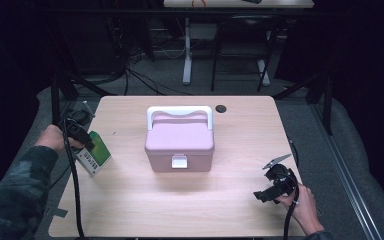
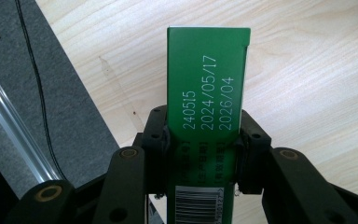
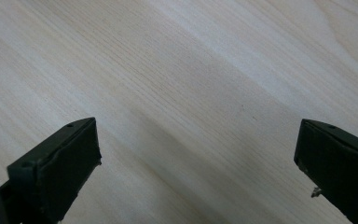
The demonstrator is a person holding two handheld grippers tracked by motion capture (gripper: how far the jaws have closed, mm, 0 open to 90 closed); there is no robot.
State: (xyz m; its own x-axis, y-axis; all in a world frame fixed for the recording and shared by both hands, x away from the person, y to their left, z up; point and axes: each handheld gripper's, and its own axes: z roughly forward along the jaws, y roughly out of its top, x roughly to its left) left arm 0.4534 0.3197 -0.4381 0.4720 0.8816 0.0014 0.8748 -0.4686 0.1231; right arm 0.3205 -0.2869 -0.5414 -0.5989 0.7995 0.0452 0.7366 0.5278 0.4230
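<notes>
**Green carton in hand, pink box still closed**

The left gripper [image 2: 203, 154] clamps a green printed cardboard carton [image 2: 208, 88], which juts beyond its fingers over the pale wooden table [image 1: 130, 200]. The right gripper [image 3: 196, 158] hangs wide and empty. Likely next: open the pink plastic carry box [image 1: 180, 142].

surface: light wooden table [image 1: 130, 210] | on it: pink lidded box [image 1: 180, 142], centre

A pink box [image 1: 180, 145] with a white handle [image 1: 179, 111] is set mid-counter [image 1: 130, 200]. A dark round hole [image 1: 221, 108] is seen near the far edge.
</notes>
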